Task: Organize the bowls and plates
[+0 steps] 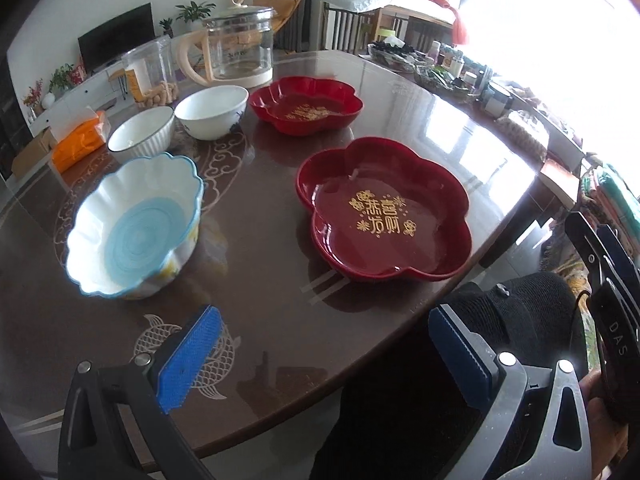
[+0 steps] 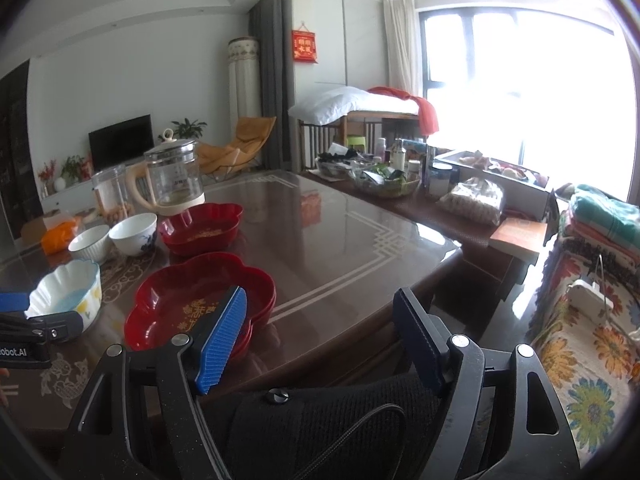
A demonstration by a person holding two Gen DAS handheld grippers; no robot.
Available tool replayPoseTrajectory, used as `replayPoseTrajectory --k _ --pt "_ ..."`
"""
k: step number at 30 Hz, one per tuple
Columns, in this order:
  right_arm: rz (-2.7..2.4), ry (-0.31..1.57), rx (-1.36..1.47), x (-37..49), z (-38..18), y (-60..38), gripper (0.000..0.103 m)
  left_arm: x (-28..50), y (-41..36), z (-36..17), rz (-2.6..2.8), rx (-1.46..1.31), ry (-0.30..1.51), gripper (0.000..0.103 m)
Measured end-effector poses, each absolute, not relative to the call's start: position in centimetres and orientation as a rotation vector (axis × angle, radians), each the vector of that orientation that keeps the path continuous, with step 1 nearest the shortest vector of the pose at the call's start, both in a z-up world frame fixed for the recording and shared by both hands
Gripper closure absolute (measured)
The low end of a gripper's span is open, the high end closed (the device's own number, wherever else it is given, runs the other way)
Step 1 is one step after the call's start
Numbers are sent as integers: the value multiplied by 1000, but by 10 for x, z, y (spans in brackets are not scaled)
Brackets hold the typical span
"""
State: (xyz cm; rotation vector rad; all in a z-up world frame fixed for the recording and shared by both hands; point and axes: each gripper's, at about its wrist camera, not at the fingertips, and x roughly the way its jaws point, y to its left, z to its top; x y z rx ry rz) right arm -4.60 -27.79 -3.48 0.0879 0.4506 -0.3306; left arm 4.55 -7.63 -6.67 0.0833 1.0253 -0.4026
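Observation:
A red flower-shaped plate with gold lettering (image 1: 384, 208) (image 2: 188, 300) lies near the table's front edge, and its rim looks doubled. A second red plate (image 1: 306, 104) (image 2: 200, 232) sits farther back. Left of them stand a blue-and-white scalloped bowl (image 1: 132, 224) (image 2: 64, 292), a ribbed white bowl (image 1: 140, 134) (image 2: 88, 242) and a white bowl with a blue pattern (image 1: 212, 112) (image 2: 134, 232). My left gripper (image 1: 324, 344) hovers open over the front edge, holding nothing. My right gripper (image 2: 320, 320) is open and empty, just off the table's edge beside the near plate.
A glass kettle (image 1: 236, 48), a clear jar (image 1: 152, 72) and an orange tissue pack (image 1: 80, 140) stand at the back left. Bottles, food bags and a box (image 2: 472, 196) crowd the right side. A flowered cloth seat (image 2: 580, 340) is at the right; my black-clad knee lies below.

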Motion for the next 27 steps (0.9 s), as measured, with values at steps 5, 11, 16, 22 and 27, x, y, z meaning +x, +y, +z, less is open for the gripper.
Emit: replayPoseTrajectory --k 5,11,16,22,27 --pt "-324 440 93 -48 -34 -280 24 39 -76 -73 -363 127 1043 0" --pt "-280 476 119 -41 -39 -283 24 53 -52 -79 -377 65 1119 0" --pt "-202 549 149 -27 -36 -285 24 76 -46 -58 -426 100 1107 0" --pt "-2 810 240 44 -17 -305 24 150 -42 -5 -477 81 1019 0" --pt "138 1116 323 131 -18 -335 24 239 -52 6 -424 130 1021 0"
